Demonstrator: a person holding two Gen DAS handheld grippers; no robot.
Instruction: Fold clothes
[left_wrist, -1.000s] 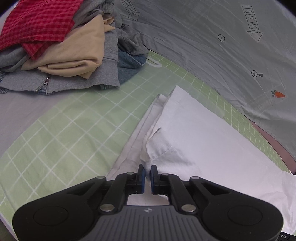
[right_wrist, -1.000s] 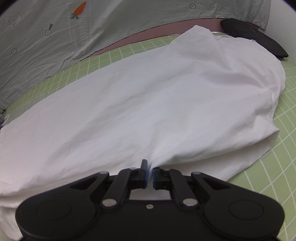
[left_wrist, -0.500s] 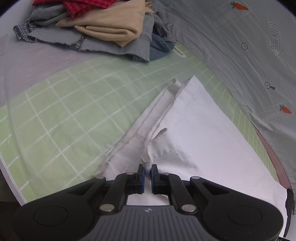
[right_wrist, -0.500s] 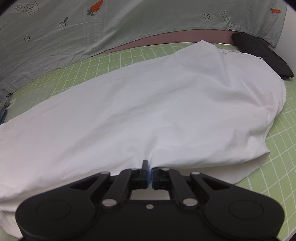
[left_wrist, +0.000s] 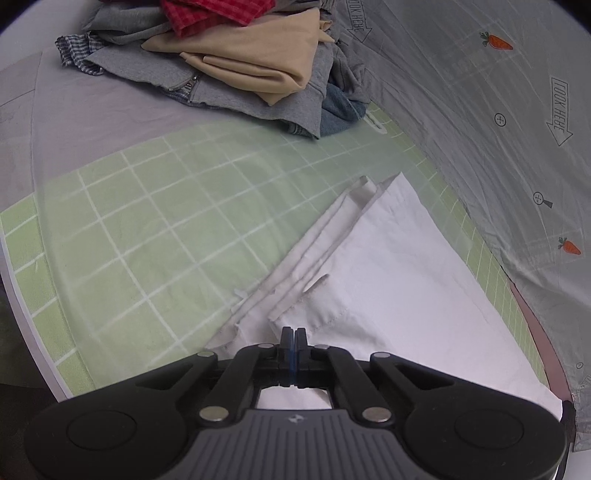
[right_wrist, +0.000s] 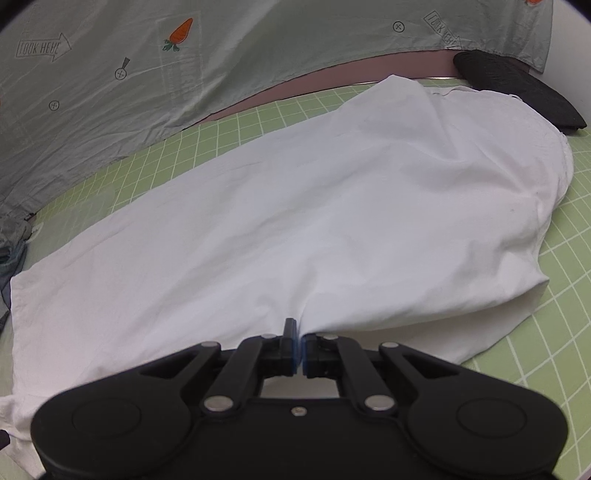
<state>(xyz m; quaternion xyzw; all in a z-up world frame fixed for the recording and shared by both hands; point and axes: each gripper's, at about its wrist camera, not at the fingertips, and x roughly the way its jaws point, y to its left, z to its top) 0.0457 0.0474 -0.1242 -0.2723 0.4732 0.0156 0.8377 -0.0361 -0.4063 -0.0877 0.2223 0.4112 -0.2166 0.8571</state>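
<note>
A white garment (left_wrist: 399, 266) lies folded lengthwise on the green grid mat (left_wrist: 155, 229), its layered hem edges stepped along the left side. My left gripper (left_wrist: 293, 334) is shut on the near corner of that hem. In the right wrist view the same white garment (right_wrist: 314, 206) stretches across the mat (right_wrist: 554, 332), bulging toward the far right. My right gripper (right_wrist: 297, 334) is shut on a pinch of its near edge, and the cloth puckers at the pads.
A heap of clothes (left_wrist: 236, 66), red check, tan, grey and denim, sits at the back left. A grey printed sheet (left_wrist: 498, 110), also seen as the grey sheet (right_wrist: 129, 74), hangs behind. A dark cushion (right_wrist: 517, 85) lies at the far right.
Both grippers stay shut on the white garment. The left view has swung and lifted, so the hem end lies flatter and straighter and the clothes heap sits farther off. The right view has drawn slightly nearer.
</note>
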